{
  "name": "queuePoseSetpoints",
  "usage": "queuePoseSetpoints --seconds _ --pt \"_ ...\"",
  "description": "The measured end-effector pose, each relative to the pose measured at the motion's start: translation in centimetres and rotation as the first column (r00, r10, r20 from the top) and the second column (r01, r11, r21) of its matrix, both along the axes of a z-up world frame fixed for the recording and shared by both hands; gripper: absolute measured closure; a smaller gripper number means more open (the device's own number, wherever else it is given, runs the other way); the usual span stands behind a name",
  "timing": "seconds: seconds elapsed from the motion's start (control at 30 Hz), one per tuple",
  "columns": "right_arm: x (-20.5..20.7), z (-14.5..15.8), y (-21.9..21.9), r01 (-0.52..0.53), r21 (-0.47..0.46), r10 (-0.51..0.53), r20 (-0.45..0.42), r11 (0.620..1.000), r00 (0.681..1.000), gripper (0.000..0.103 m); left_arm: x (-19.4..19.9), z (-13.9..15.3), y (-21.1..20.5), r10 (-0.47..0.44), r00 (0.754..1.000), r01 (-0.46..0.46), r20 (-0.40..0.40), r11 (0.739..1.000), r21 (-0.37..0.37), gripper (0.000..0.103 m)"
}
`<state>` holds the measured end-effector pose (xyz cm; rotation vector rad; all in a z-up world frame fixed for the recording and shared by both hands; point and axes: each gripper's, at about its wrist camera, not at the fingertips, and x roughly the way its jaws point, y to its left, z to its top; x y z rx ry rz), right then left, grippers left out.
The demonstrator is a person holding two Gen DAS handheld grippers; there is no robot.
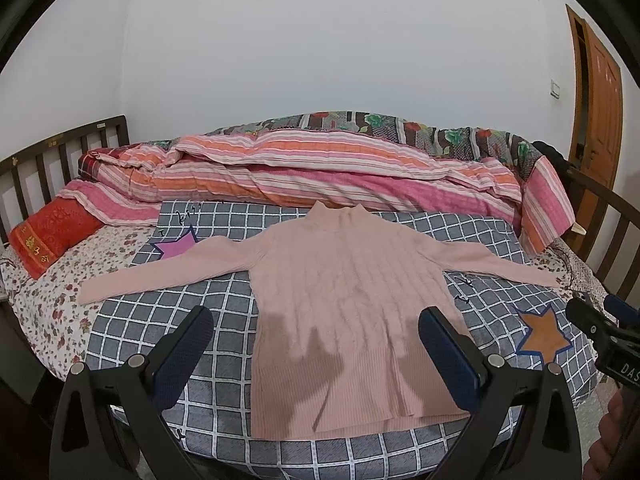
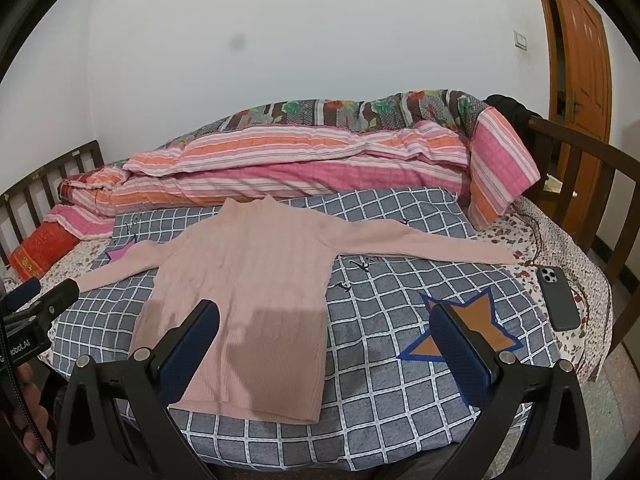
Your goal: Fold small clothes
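A big bed point(image 1: 60, 304) fills both views. A grey checked blanket point(image 1: 360, 456) with stars on it lies across the bed. A pink sweater point(image 1: 344, 320) lies flat on the blanket, near the front edge, with both sleeves stretched out to the sides and its neck pointing at the wall.

A rolled-up striped quilt point(image 1: 320, 168) lies along the back of the bed, just behind the sweater's neck. A red pillow point(image 1: 48, 240) sits at the far left. A brown door point(image 2: 576, 60) stands at the right.

Only the right wrist view shows a dark phone point(image 2: 560, 300). It lies on the flowery sheet near the end of the right sleeve, not touching it. The left wrist view does not show it.

The left gripper point(image 1: 316, 356) hangs over the bottom part of the sweater. Its fingers point(image 1: 188, 348) are spread wide and hold nothing. Their shadow falls on the sweater.

The right gripper point(image 2: 326, 356) hangs over the sweater's right bottom edge and the blanket beside it. Its fingers point(image 2: 460, 352) are spread wide too and hold nothing. One finger hides part of the orange star point(image 2: 476, 324).

Each view shows a bit of the other gripper at its edge.
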<state>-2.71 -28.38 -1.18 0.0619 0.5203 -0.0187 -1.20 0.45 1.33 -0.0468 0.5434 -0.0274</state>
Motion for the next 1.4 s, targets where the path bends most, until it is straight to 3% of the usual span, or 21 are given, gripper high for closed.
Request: queuePoseSetpoints --seconds 1.1,1.4 --pt "0.4 0.0 0.2 -0.001 -0.003 0.001 0.008 1.000 1.000 0.000 0.3 0.0 0.9 0.000 1.000 0.000 0.005 1.000 -0.016 0.000" --pt "1.9 -0.7 0.8 -0.016 -0.020 0.016 0.004 1.000 1.000 0.000 1.9 -1.7 1.4 0.029 0.999 -0.029 -0.014 1.000 0.005 0.000"
